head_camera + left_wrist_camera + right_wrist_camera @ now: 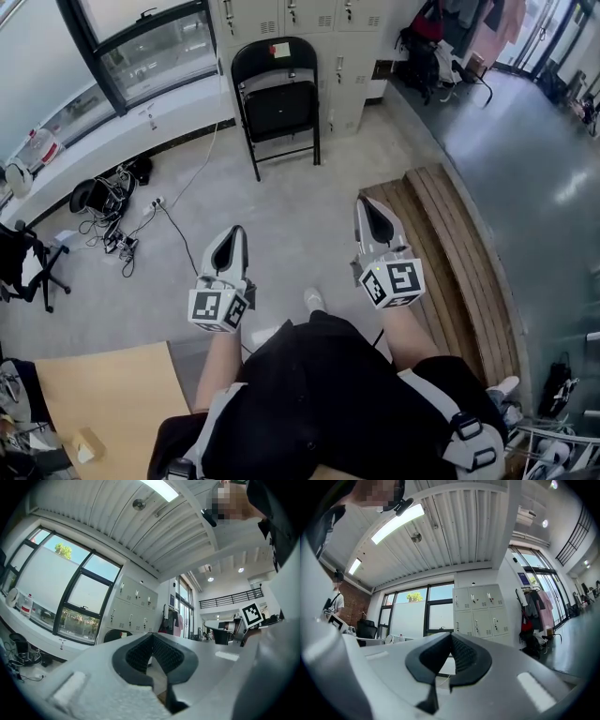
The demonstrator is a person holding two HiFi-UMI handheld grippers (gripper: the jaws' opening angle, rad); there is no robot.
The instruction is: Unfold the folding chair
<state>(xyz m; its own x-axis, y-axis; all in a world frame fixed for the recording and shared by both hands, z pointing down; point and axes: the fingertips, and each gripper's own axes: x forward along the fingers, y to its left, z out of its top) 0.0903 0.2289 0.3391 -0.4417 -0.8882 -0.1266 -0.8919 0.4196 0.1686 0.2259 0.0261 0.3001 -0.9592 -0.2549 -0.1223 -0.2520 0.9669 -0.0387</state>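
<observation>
A black folding chair point(277, 98) stands folded against the white lockers at the far side of the floor, a small note on its backrest. A sliver of it shows in the left gripper view as a dark chair back point(108, 635). My left gripper point(232, 238) and right gripper point(372, 208) are held side by side in front of me, well short of the chair, pointing toward it. Both are shut with nothing between their pads. In the left gripper view the other gripper's marker cube point(251, 615) shows at the right.
White lockers point(309, 19) stand behind the chair. A wooden slatted bench point(455, 253) runs along the right. Cables and a power strip point(122, 239) lie on the floor at left, by an office chair point(28, 262). A wooden tabletop point(103, 403) is at lower left.
</observation>
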